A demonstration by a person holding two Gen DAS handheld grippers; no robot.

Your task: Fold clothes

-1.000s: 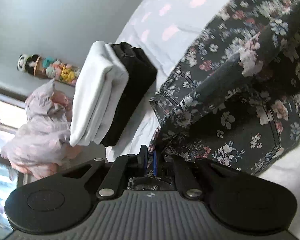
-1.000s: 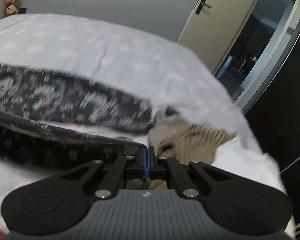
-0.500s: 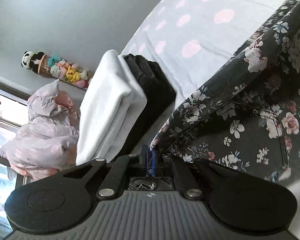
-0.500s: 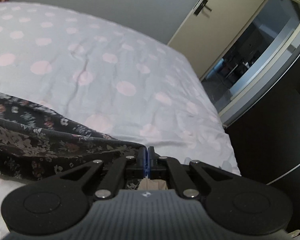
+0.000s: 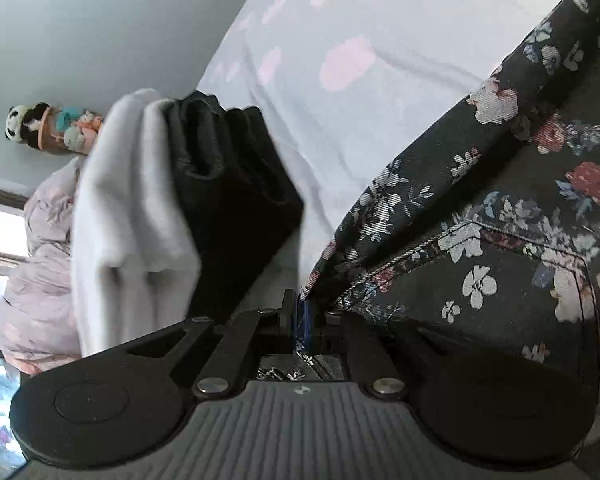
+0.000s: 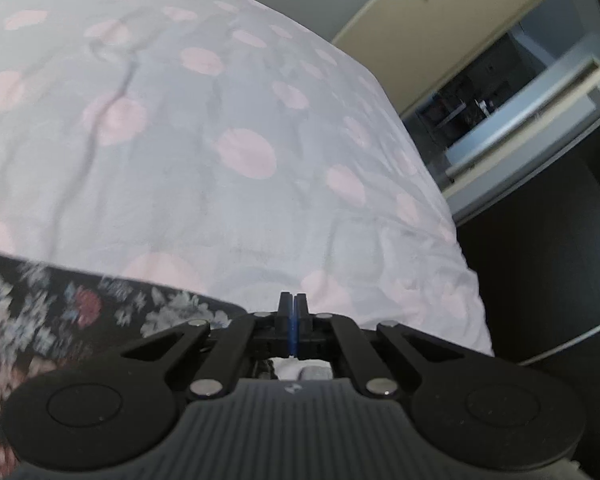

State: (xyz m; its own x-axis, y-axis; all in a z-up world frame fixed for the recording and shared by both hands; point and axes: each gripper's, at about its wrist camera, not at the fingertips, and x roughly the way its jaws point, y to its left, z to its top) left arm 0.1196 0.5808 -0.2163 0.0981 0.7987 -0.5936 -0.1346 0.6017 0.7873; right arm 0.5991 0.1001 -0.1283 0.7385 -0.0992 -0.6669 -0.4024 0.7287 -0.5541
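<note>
A dark floral garment [image 5: 500, 220] fills the right of the left wrist view. My left gripper [image 5: 302, 308] is shut on its hem corner, low over the bed. The same floral garment [image 6: 60, 312] shows blurred at the lower left of the right wrist view, and its edge runs in under my right gripper [image 6: 293, 308]. That gripper is shut with its blue pads together; the pinch itself is hidden beneath the fingers. The bed sheet [image 6: 220, 120], pale with pink dots, lies under everything.
A folded white garment [image 5: 132, 220] and a folded black garment [image 5: 236, 200] stand stacked just left of my left gripper. A pink bundle [image 5: 32, 260] and plush toys [image 5: 48, 128] lie beyond. The bed's edge [image 6: 460, 240] drops to dark floor, near an open door [image 6: 500, 80].
Both grippers have moved forward and lower over the sheet with the garment. The folded stack now looms closer to the left gripper. The tan knit seen a second ago is out of view.
</note>
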